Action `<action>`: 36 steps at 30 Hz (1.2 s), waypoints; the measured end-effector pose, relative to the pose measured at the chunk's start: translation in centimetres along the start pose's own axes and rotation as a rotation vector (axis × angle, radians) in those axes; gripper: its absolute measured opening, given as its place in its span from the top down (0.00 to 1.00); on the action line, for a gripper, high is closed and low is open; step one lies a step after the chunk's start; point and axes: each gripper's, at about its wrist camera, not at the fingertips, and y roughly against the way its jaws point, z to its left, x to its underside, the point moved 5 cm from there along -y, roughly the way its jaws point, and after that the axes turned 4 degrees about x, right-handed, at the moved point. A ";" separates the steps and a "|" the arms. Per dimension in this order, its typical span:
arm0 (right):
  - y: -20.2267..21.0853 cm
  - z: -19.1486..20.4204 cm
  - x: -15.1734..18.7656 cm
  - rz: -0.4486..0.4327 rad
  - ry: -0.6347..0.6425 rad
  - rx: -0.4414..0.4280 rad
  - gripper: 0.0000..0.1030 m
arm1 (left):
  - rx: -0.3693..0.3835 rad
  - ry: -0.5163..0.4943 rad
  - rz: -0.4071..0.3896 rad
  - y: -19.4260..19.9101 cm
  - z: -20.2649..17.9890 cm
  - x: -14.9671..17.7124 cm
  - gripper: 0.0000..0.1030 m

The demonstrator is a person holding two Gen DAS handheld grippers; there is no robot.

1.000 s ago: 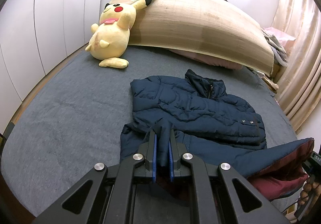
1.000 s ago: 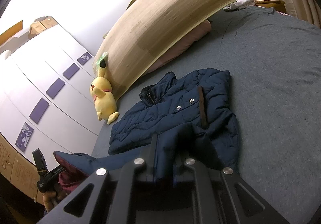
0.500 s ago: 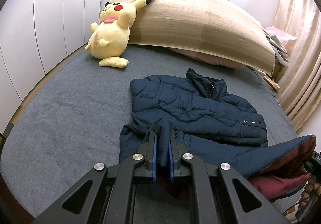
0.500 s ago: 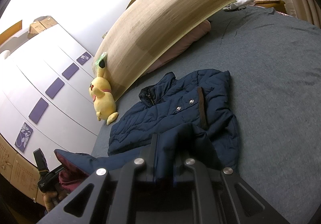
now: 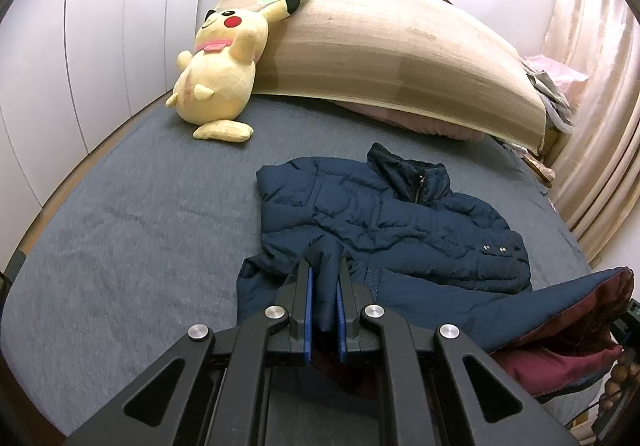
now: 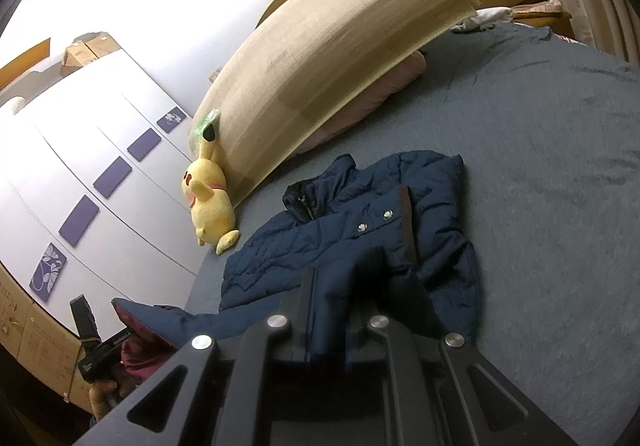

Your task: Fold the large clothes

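The left hand-held gripper [image 5: 323,278] and the right hand-held gripper [image 6: 332,286] each pinch the near hem of the navy jacket [image 5: 384,214], which lies on the bed [image 5: 132,230], collar far. The slippery quilted fabric could slide out if one side lifts faster. Both jaws are nearly closed, clamped on cloth.

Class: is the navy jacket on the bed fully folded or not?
Partly folded: jacket sides are tucked in, while both claws, left and right, hold its raised hem.
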 end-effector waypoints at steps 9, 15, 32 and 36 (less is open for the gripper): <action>-0.2 1.7 -2.6 -0.034 0.029 -0.011 0.90 | -0.005 -0.015 -0.025 -0.1 -0.4 -2.5 0.91; -0.8 3.7 -5.7 -0.066 0.064 -0.019 0.90 | -0.015 -0.022 -0.043 -0.6 -0.6 -4.9 0.91; -6.3 4.7 -11.7 -0.073 0.060 0.022 0.90 | -0.034 -0.025 -0.023 -5.1 -0.9 -10.1 0.91; -8.0 4.3 -12.6 -0.072 0.043 0.036 0.90 | -0.038 -0.020 -0.020 -6.4 -1.0 -11.1 0.91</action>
